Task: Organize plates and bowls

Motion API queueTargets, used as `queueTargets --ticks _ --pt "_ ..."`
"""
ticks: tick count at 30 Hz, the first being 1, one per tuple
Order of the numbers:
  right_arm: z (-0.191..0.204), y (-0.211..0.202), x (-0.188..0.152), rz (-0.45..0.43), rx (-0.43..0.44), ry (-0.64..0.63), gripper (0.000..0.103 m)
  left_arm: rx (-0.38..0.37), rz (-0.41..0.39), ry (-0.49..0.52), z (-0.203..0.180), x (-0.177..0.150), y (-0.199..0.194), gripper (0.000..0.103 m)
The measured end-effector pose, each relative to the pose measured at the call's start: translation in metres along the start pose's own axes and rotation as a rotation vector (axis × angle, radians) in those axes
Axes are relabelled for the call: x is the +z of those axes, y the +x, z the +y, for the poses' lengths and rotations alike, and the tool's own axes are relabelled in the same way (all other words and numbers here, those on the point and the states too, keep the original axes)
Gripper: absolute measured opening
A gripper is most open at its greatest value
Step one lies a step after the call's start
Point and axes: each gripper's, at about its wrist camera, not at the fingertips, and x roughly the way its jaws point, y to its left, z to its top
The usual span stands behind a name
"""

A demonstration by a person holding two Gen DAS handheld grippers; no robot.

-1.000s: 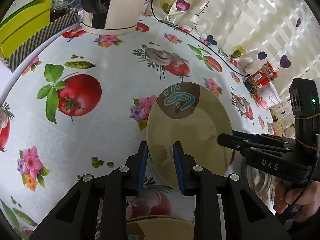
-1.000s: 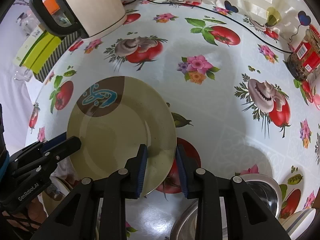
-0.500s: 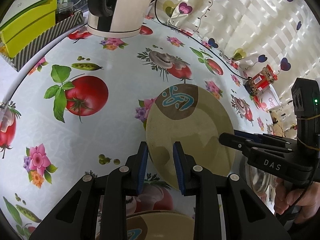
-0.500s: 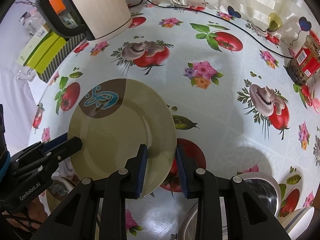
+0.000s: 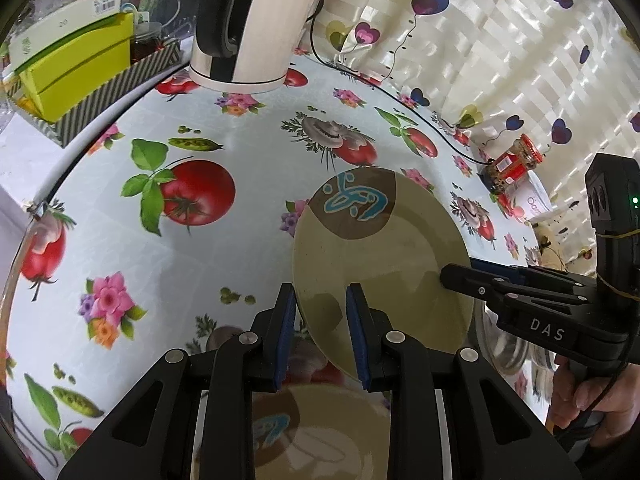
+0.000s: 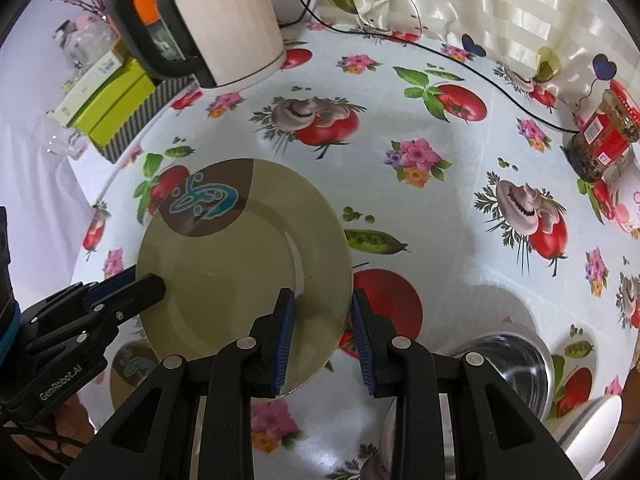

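Two grippers pinching one beige plate (image 5: 384, 264) by opposite rims: left gripper (image 5: 320, 336) clamping its near-left rim, right gripper (image 6: 322, 332) clamping its right rim. Hanging lifted over the tablecloth (image 6: 440, 208), above another plate (image 5: 320, 432) near the front edge.

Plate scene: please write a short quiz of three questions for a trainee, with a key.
1. True or false: only the right gripper grips the plate.
2. Which thing bears the same blue and brown pattern as the held plate? A: the second plate. B: the jar. C: the kettle.
3. Fill in: in the right wrist view, the bowl lies to the ___ of the held plate.

Key
1. False: the left gripper grips the opposite rim.
2. A.
3. Right.
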Motion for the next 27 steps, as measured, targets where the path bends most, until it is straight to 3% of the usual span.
queueTargets --ticks 11,27 --pt "0.022 -0.020 -0.028 -0.014 0.011 -0.013 0.028 0.017 -0.002 -0.001 0.004 -0.027 -0.027 0.027" --pt "0.049 -0.013 -0.082 0.029 0.044 -0.023 0.028 0.048 0.015 -0.013 0.018 -0.074 -0.050 0.027"
